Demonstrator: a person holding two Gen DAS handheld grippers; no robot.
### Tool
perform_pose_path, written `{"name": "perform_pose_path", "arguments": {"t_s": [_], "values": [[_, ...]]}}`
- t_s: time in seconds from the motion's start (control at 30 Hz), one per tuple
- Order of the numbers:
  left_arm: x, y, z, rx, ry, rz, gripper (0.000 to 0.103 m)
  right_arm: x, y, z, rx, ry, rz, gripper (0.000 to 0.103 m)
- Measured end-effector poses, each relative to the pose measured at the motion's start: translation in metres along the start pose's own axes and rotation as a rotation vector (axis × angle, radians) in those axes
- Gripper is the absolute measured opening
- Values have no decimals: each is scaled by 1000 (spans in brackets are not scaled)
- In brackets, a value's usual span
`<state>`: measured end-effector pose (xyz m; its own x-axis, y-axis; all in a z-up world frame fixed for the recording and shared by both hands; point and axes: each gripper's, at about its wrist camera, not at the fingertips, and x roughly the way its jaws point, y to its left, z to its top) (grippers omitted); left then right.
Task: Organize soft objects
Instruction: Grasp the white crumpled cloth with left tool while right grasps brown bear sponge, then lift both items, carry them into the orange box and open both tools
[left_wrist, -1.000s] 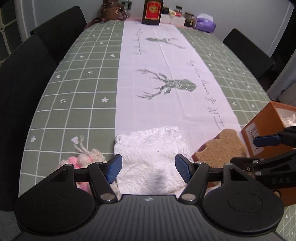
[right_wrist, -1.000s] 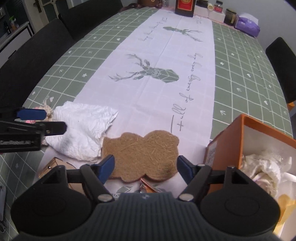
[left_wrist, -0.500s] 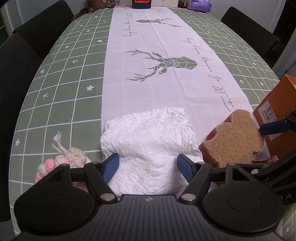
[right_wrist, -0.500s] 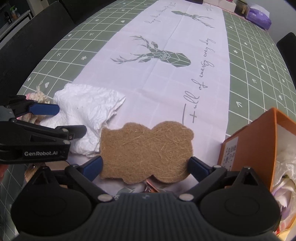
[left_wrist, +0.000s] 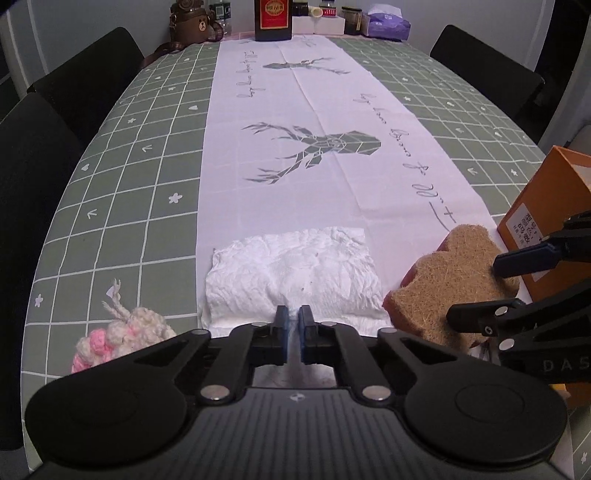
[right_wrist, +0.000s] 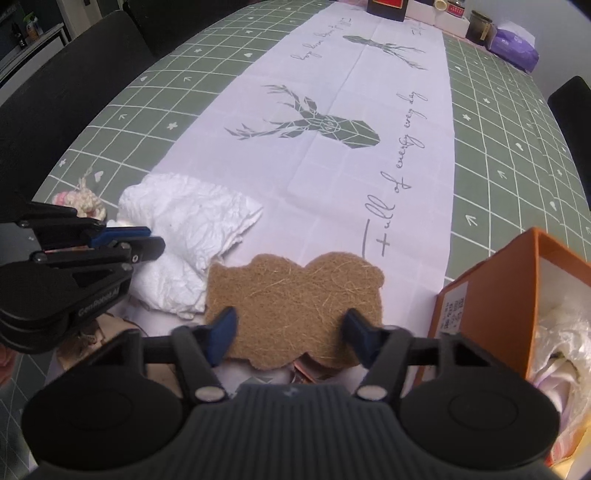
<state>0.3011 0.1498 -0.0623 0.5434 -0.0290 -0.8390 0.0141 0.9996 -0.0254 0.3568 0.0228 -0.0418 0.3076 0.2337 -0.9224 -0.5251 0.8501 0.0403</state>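
A crumpled white cloth (left_wrist: 291, 273) (right_wrist: 184, 221) lies on the table runner. My left gripper (left_wrist: 291, 317) (right_wrist: 153, 240) is shut on its near edge, with a sliver of cloth between the pads. To its right lies a brown bear-shaped fibre pad (left_wrist: 454, 273) (right_wrist: 295, 295). My right gripper (right_wrist: 290, 326) (left_wrist: 472, 291) stands over the pad's near part; its jaws are closing with the pad between them, and the pads do not visibly press it. A pink and cream crochet piece (left_wrist: 125, 332) (right_wrist: 81, 199) sits left of the cloth.
An orange box (left_wrist: 546, 206) (right_wrist: 491, 288) stands at the right with white soft material (right_wrist: 561, 332) inside. A dark bottle (left_wrist: 272, 18), jars and a purple pack (left_wrist: 386, 27) line the far end. Black chairs (left_wrist: 88, 77) flank the table.
The left jaws have gone from wide open to shut on the white cloth's near edge. The right jaws widened, then narrowed about the brown pad.
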Motion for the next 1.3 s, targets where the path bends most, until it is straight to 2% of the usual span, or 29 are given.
{"name": "perform_pose_path", "arguments": {"t_s": [0.17,0.23,0.4,0.67,0.8,0.87,0.9,0.93,1.0,1.2,1.3], "values": [[-14,1,3,-13,-55,-12,1,-17,0,-1,-61,-24,5,56],[-20,0,5,-8,-68,-15,1,-22,4,-1,-137,-19,21,61],[-33,0,9,-10,-85,-25,0,-25,12,-3,-397,-37,-58,63],[-43,-2,11,-6,-103,-73,0,-10,13,1,-726,47,-24,68],[-34,0,10,13,-54,-74,1,0,21,-3,-832,100,-17,71],[-28,0,8,29,-14,-69,7,5,26,-6,-883,98,-22,77],[-26,1,7,36,-2,-57,21,7,28,-8,-912,88,-25,78],[-23,2,6,39,7,-48,43,9,30,-9,-933,81,-32,82],[-19,6,4,25,7,-41,69,14,31,-7,-953,77,-33,85],[6,20,2,-35,54,-73,72,26,29,-4,-937,76,12,88],[11,19,0,-29,35,-83,82,30,31,-4,-935,75,2,89]]}}
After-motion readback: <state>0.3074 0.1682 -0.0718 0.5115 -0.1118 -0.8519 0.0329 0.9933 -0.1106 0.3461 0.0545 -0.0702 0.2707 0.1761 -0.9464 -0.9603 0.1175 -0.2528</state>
